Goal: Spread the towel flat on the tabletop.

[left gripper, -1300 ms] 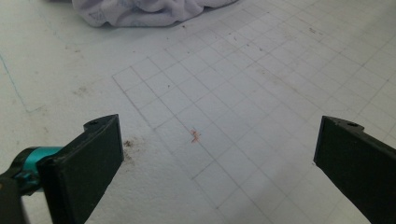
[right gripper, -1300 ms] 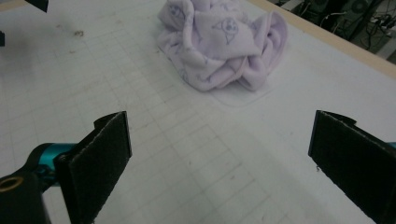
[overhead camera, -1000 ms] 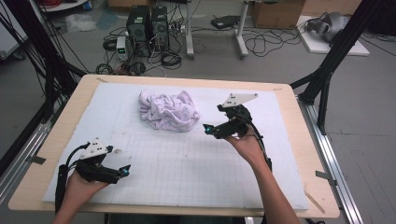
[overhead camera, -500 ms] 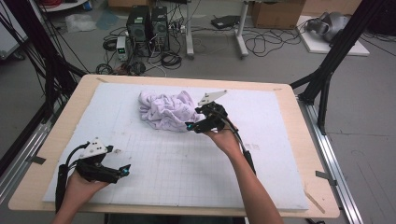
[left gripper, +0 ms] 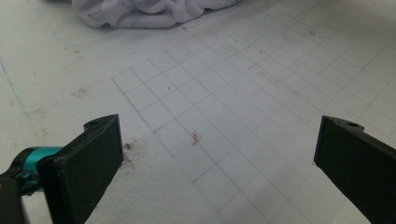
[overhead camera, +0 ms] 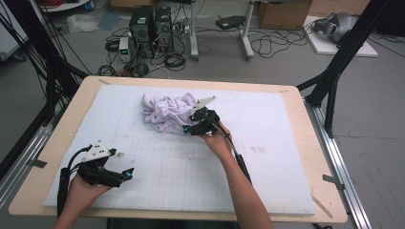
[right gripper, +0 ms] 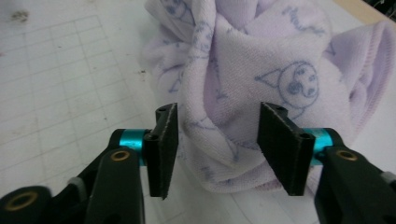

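Lilac towel (right gripper: 261, 84) crumpled between half-closed, closing right hand-held gripper (right gripper: 217, 140) jaws; left hand-held gripper (left gripper: 215, 154) wide, empty.

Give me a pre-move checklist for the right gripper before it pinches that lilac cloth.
1. Fold between the jaws: ok. In the right gripper view a bulge of the lilac cloth sits between the right gripper jaws.
2. Pads pressing on the fold: not ok. The jaws have just been closing, but gaps remain at both pads.
3. Only one layer caught: cannot tell; the cloth is bunched.
4. Left gripper out of the way: ok. It rests near the mat's front left, jaws wide, apart from the cloth.
5. Room to spread the cloth: ok. The white grid mat lies bare around it.
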### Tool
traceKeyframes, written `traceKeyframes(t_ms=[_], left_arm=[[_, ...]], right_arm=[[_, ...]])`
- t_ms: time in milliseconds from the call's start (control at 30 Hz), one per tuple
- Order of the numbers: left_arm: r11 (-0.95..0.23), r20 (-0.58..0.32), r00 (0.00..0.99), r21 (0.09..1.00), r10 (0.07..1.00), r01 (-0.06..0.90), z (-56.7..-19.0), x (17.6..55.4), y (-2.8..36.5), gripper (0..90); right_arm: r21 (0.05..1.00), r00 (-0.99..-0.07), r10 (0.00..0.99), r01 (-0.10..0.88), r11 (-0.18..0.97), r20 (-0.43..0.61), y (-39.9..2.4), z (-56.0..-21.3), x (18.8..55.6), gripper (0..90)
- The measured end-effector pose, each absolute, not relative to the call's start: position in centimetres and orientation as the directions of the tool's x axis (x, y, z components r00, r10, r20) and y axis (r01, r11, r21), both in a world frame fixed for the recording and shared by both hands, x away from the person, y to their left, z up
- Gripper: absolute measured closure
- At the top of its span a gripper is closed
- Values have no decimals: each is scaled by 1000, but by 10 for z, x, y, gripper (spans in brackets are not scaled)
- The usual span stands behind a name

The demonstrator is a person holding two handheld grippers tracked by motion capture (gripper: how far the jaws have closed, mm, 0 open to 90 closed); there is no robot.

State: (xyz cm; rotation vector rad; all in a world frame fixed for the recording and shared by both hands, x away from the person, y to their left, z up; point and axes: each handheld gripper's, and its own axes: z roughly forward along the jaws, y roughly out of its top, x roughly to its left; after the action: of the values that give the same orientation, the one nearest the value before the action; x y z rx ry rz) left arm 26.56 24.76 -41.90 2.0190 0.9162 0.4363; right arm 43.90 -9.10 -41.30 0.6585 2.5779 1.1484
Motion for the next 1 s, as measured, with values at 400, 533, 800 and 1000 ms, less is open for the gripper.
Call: traceKeyframes(t_ms=[400, 533, 800, 1000], left_arm=[[-369, -29, 667, 815, 744, 447, -419, 265, 249, 19], [-367, -28, 666, 817, 745, 445, -418, 265, 249, 19], [-369, -25, 669, 819, 743, 440, -417, 263, 248, 25], [-370, -21, 671, 822, 741, 434, -416, 263, 247, 43]], right_arm=[[756, -896, 444, 301, 581, 15, -98, -404, 436, 850], [781, -902, 432, 270, 564, 0, -112, -385, 422, 851], [794, -932, 364, 215, 568, -8, -130, -357, 379, 853], [791, -955, 297, 178, 586, -5, -138, -346, 339, 853]])
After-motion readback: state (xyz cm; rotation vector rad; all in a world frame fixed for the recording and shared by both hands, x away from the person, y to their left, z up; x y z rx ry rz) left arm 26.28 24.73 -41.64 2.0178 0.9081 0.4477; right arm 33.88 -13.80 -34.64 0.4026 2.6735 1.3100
